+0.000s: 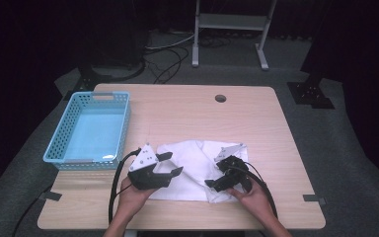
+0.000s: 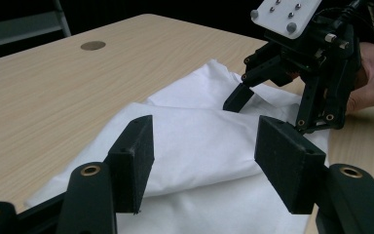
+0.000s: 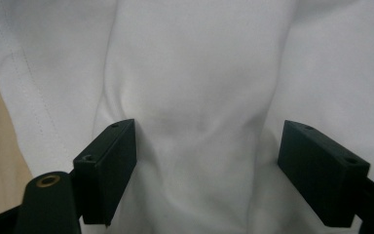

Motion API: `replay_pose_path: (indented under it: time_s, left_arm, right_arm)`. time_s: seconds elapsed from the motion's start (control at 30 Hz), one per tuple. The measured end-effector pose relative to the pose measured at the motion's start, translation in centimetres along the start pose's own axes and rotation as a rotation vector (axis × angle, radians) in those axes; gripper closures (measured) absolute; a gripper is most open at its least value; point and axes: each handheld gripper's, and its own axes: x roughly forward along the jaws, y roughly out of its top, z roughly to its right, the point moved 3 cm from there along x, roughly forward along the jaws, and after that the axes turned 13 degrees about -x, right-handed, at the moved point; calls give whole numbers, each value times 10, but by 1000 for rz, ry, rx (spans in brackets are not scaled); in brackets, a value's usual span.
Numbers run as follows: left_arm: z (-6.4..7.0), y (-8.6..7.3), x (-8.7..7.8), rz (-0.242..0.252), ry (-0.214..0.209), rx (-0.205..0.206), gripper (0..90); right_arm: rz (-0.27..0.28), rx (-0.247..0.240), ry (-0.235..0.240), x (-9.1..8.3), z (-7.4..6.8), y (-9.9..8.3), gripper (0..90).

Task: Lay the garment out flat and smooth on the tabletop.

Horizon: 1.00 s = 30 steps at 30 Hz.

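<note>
While both tongs gape empty, right tongs (image 1: 215,183) at lower centre should pinch raised fold of crumpled white cloth (image 1: 197,163) on bench (image 1: 187,108); left tongs (image 1: 170,164) take near edge.

Both hand-held grippers (image 1: 168,164) (image 1: 216,183) w/ jaws apart

No text, label, brand, number or sign could be read anywhere. The white cloth (image 1: 196,168) was plain, the blue basket (image 1: 90,129) to its left bore no marking, and the wooden table (image 1: 187,108) under it carried no print.
</note>
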Motion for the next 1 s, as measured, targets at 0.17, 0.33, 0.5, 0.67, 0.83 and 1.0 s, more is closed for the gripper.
replay_pose_path:
  time_s: [0.17, 0.33, 0.5, 0.67, 0.83, 1.0]
  left_arm:
    - [2, -6, -9, 25, -16, -21, 386]
    - [4, -13, -10, 43, -57, -54, 371]
    - [16, -16, -3, 24, -96, -18, 344]
    - [34, -14, 13, 0, -151, 16, 322]
    - [54, -14, 33, -36, -221, 34, 321]
    - [76, -13, 54, -60, -249, 55, 325]
  right_arm:
    - [-4, -48, 34, -7, -7, -7, 211]
    - [-1, -41, 29, -11, -17, -11, 210]
    - [131, 51, 25, -36, -15, -22, 183]
    - [251, 125, 45, -68, -14, -45, 140]
    - [268, 158, -1, -97, -20, -76, 135]
    - [287, 195, -41, -117, -25, -104, 135]
